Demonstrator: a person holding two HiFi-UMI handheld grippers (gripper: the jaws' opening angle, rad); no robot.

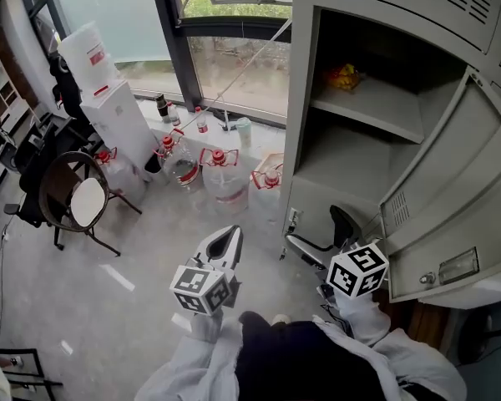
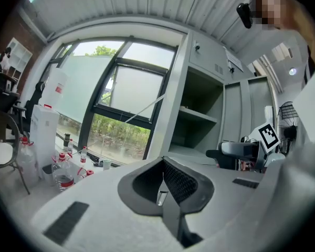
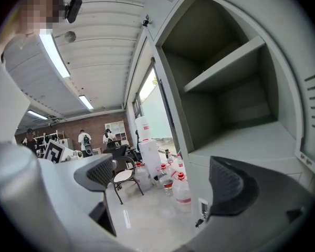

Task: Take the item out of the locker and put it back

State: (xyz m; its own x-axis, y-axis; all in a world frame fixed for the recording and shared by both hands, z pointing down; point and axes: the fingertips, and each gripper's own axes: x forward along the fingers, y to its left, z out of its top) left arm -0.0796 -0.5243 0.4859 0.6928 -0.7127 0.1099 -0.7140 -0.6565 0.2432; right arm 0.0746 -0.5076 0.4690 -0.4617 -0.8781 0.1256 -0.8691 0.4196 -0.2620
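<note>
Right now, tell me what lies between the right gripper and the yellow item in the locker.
Head view: only the bare lower compartment and the shelf board's edge lie between right gripper and yellow item.

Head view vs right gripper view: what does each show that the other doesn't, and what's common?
Head view only: the yellow-orange item on the upper shelf of the locker. From the right gripper's angle that shelf shows nothing on it.

Right gripper view only: ceiling lights and people far off by a brick wall.

Both: the open locker with its shelves, the chair, the water bottles on the floor, and the right gripper, its jaws apart with nothing between them.
</note>
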